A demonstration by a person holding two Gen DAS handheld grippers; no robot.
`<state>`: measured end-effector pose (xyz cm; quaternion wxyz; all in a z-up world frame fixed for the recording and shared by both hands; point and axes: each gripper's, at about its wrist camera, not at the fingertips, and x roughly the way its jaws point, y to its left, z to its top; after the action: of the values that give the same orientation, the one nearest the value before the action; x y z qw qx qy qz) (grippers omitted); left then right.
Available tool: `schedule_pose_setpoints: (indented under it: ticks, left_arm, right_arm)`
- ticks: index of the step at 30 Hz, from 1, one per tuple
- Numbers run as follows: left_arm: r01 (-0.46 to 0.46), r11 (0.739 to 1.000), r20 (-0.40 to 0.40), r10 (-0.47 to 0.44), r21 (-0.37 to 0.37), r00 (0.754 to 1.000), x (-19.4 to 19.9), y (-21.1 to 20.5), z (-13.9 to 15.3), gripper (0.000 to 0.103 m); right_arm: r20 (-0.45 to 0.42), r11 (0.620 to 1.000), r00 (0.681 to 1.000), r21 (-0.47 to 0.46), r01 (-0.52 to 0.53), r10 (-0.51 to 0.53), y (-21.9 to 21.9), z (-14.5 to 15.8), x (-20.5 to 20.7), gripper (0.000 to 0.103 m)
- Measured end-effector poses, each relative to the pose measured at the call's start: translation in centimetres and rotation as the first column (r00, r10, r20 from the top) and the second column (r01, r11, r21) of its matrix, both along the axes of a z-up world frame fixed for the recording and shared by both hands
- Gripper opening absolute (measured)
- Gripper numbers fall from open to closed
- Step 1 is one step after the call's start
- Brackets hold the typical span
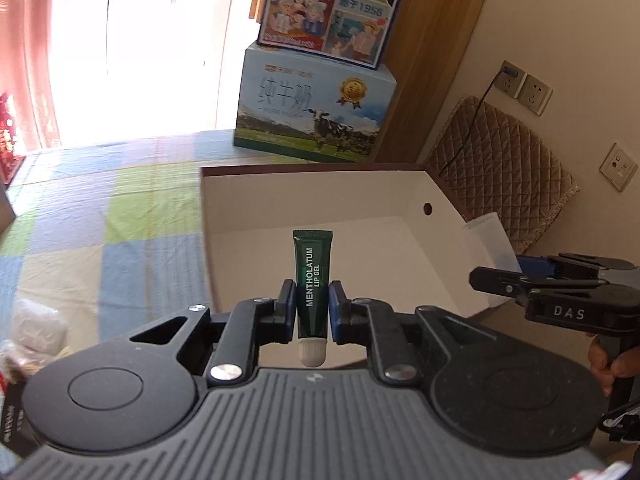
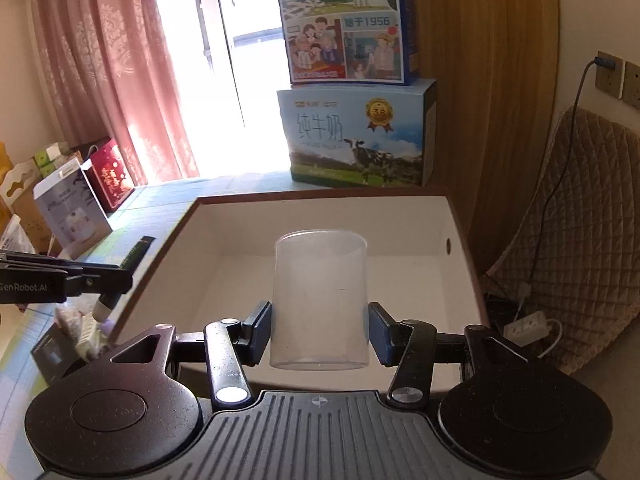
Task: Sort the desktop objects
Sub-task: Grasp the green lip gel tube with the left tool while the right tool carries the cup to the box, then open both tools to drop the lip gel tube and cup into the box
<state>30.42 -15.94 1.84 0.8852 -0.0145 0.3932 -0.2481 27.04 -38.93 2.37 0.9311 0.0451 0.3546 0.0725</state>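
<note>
Lip gel tube (image 1: 312,280) is clamped between the closed fingers of the left gripper (image 1: 312,312), above the open box (image 1: 312,196). Clear plastic cup (image 2: 319,300) is gripped by the right gripper (image 2: 319,330), also over the box.

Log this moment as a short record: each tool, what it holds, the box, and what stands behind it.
left tool: shut on lip gel tube, cap toward the camera, held over the box's near edge
right tool: shut on clear cup, upright, over the box
box: open top, white inside, nothing seen inside it, round hole in the right wall
surface: checked cloth
behind box: two milk cartons, stacked
right of box: quilted cushion against the wall
</note>
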Motion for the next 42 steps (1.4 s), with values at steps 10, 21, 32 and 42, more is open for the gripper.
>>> schedule_pose_setpoints:
  ticks: [10,21,32,42]
  left_arm:
    - [-0.002,0.999,-0.179,0.011,0.048,0.984,5.1,-6.7,-5.5,0.013]
    - [-0.014,0.993,-0.256,0.044,0.117,0.966,7.8,-9.9,-9.0,0.013]
    - [-0.018,0.985,-0.300,0.070,0.174,0.951,9.0,-10.6,-10.6,0.013]
    - [-0.024,0.986,-0.306,0.075,0.167,0.949,9.0,-9.9,-10.3,0.024]
  right_arm:
    - [-0.159,0.999,0.987,-0.038,-0.032,0.025,-2.9,-4.4,6.1,0.048]
    - [-0.295,0.996,0.953,-0.037,-0.084,0.070,-3.6,-7.8,9.7,0.048]
    - [-0.368,0.997,0.927,-0.017,-0.081,0.069,-3.5,-8.8,11.6,0.048]
    - [-0.363,0.999,0.931,-0.003,-0.036,0.033,-4.0,-8.8,11.4,0.066]
